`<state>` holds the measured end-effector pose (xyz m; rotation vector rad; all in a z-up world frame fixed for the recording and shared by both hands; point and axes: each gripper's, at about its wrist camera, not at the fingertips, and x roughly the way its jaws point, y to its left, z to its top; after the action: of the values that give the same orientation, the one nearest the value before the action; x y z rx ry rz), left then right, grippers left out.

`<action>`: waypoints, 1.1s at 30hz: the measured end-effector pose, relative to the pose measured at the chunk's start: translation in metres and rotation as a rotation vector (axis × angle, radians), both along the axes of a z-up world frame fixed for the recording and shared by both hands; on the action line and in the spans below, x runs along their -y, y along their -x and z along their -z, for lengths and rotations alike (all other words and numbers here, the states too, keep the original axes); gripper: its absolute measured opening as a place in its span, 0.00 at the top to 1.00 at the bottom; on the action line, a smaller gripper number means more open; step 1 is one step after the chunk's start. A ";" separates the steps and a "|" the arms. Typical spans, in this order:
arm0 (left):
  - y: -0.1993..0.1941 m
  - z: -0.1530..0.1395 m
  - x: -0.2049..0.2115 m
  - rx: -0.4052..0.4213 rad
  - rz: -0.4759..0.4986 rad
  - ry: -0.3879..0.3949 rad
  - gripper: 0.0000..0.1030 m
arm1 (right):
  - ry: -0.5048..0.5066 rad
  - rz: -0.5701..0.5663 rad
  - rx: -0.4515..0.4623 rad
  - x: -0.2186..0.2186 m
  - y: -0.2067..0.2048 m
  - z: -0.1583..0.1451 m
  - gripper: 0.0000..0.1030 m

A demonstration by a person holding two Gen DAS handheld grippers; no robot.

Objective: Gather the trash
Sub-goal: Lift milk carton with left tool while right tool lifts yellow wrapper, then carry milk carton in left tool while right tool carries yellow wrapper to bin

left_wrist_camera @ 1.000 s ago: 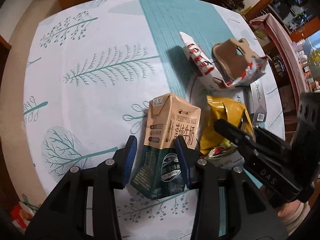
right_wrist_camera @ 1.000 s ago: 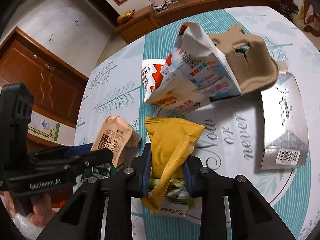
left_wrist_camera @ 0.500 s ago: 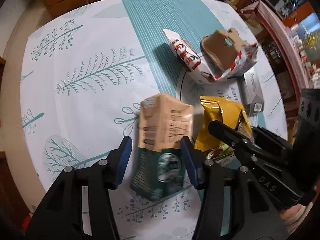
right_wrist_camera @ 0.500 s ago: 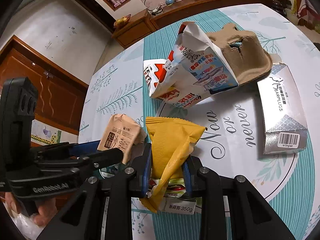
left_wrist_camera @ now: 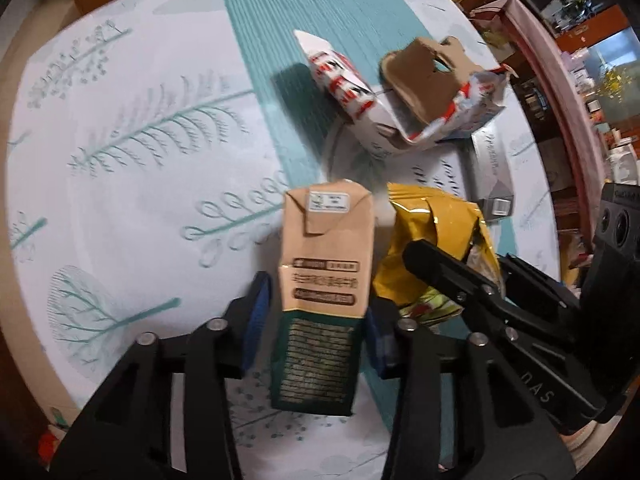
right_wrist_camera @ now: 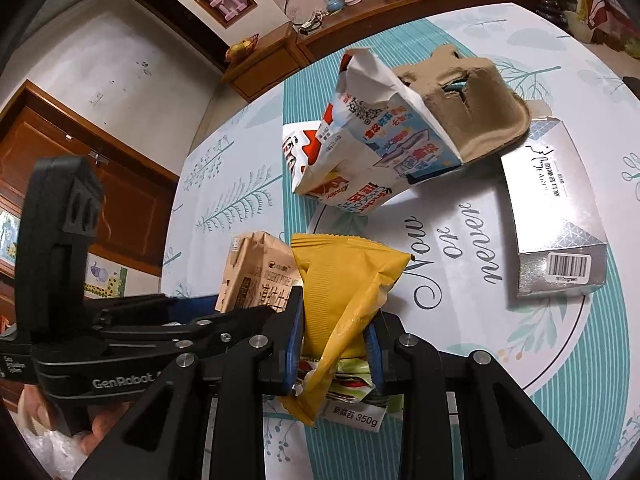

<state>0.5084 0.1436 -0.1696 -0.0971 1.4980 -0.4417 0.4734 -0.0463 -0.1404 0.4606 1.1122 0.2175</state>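
A tan and dark-green milk carton (left_wrist_camera: 326, 264) stands between the blue pads of my left gripper (left_wrist_camera: 316, 328). Its jaws are closing. The right pad is at the carton's side and a thin gap shows at the left pad. The right wrist view shows the same carton (right_wrist_camera: 252, 268) just left of a crumpled yellow snack bag (right_wrist_camera: 344, 280). My right gripper (right_wrist_camera: 334, 344) is shut on that bag, pinching its lower half. In the left wrist view, the right gripper (left_wrist_camera: 464, 256) comes in from the right with the yellow bag (left_wrist_camera: 424, 216) in it.
Farther back on the round tree-print tablecloth (left_wrist_camera: 140, 140) lie a torn white and red snack bag (right_wrist_camera: 360, 140), a brown pulp tray (right_wrist_camera: 472, 112) leaning on it, and a silver earplug box (right_wrist_camera: 556, 220). A hand (right_wrist_camera: 96, 436) holds the left gripper. Wooden cabinets stand beyond the table.
The left jaws let go of the carton's corners, widened, and now straddle its flat sides; the carton shows a narrower face. The right gripper keeps its hold on the yellow bag.
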 end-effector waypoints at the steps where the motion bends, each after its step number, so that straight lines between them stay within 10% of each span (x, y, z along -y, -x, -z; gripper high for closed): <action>1: 0.002 0.001 0.004 0.005 -0.004 -0.003 0.68 | -0.001 0.001 0.008 0.001 0.001 -0.002 0.74; 18: 0.089 -0.111 0.021 0.274 -0.096 -0.095 0.69 | -0.061 0.015 0.207 0.047 0.084 -0.090 0.74; 33: 0.318 -0.163 0.113 0.336 -0.232 -0.099 0.69 | -0.062 -0.124 0.251 0.148 0.329 -0.125 0.74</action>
<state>0.1907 0.0310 -0.0068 -0.1110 1.1595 -0.1850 0.1441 -0.1938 -0.0158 0.4072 0.8903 0.4081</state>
